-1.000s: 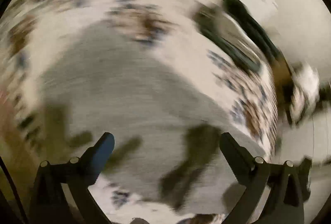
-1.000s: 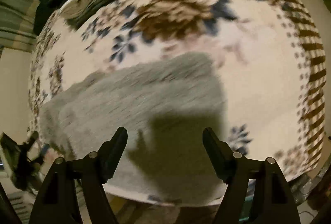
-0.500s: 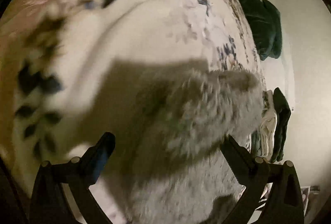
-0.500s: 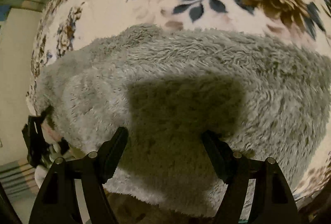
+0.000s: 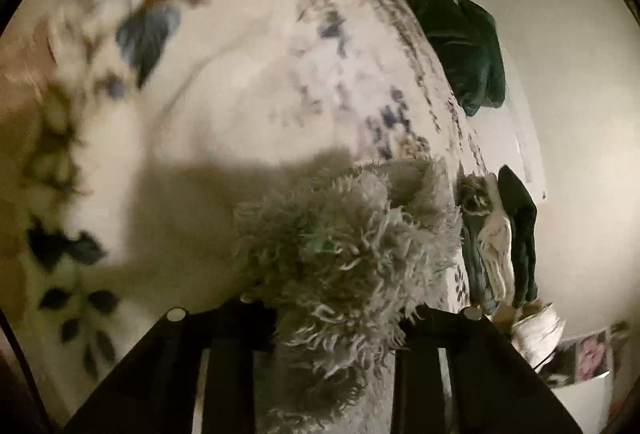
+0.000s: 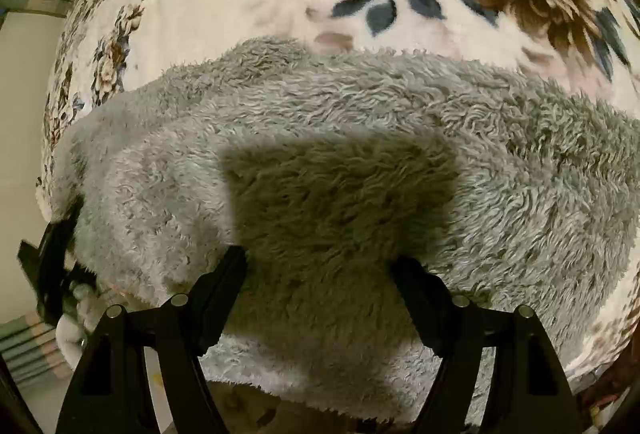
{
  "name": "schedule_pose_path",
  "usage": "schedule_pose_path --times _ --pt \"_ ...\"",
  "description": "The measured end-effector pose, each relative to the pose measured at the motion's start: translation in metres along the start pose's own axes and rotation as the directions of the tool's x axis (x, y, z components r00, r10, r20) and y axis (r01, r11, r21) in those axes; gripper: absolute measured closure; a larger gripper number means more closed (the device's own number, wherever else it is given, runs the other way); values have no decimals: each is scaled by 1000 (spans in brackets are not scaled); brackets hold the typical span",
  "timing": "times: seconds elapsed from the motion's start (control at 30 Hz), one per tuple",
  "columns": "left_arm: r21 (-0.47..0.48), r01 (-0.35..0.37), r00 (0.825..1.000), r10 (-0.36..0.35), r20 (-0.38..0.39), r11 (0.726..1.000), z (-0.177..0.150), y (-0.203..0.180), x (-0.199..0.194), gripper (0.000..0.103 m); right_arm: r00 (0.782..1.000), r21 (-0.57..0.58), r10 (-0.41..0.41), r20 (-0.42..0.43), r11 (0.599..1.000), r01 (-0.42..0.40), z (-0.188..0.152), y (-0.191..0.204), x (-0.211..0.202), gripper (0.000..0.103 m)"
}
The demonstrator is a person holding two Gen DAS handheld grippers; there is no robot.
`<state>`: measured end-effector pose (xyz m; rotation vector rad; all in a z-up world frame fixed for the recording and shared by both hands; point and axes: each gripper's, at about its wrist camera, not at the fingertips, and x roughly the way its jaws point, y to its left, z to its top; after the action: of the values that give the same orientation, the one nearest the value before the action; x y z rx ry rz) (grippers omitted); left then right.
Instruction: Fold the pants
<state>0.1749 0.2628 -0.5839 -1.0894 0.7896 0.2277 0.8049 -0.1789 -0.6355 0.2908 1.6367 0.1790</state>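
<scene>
Fluffy grey pants (image 6: 360, 113) lie across a cream floral blanket (image 6: 240, 13) on a bed. My left gripper (image 5: 332, 310) is closing its jaws on a bunched end of the pants (image 5: 352, 234), and shaggy fabric fills the gap and hides the pads. My right gripper (image 6: 318, 258) points steeply down with its jaws wide apart. Its fingertips (image 6: 236, 258) rest against the pile near the front edge, and its shadow falls on the fabric. At the pants' left end in the right wrist view a black piece (image 6: 52, 266) shows, probably my left gripper.
Dark green clothes (image 5: 468, 33) lie at the far edge of the bed. A stack of folded garments (image 5: 504, 234) sits by the bed's edge beyond the pants. Pale floor (image 5: 568, 113) lies past that edge. The blanket (image 5: 240, 73) stretches wide to the left.
The left jaws have come in from wide apart onto the pants' end. Both grippers dropped closer to the pants; the right one has barely moved over the last half second.
</scene>
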Motion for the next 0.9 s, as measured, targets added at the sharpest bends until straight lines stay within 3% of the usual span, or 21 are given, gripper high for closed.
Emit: schedule_pose_path --times 0.27,0.4,0.47,0.53,0.6,0.67,0.8,0.83,0.9 --pt "159 -43 996 31 81 986 -19 -66 -66 83 998 20 43 35 999 -44 -6 -9 -12 24" --pt "290 21 995 -47 82 957 -35 -121 -89 84 994 33 84 66 996 -86 -11 -16 -22 24" --pt "375 80 994 -101 38 924 -57 -156 -97 84 990 43 115 85 992 -119 -14 -23 -29 24" --pt "460 158 987 -154 -46 874 -90 -194 -99 84 984 59 141 108 987 -148 -19 -34 -39 24" --pt "518 222 975 -179 -133 826 -128 -222 -95 84 978 85 165 126 981 -177 -24 -51 -50 24" --pt "561 287 952 -167 -256 777 -183 -246 -78 84 973 125 180 145 972 -198 -29 -76 -63 24" --pt "651 318 924 -71 -376 690 -271 -263 -35 84 972 206 133 193 963 -173 -45 -142 -95 24" --pt "698 292 923 -1 -385 654 -299 -263 -15 84 974 221 111 199 963 -154 -50 -161 -103 24" --pt "752 227 915 128 -382 619 -331 -259 19 83 975 241 97 199 960 -145 -57 -192 -112 24"
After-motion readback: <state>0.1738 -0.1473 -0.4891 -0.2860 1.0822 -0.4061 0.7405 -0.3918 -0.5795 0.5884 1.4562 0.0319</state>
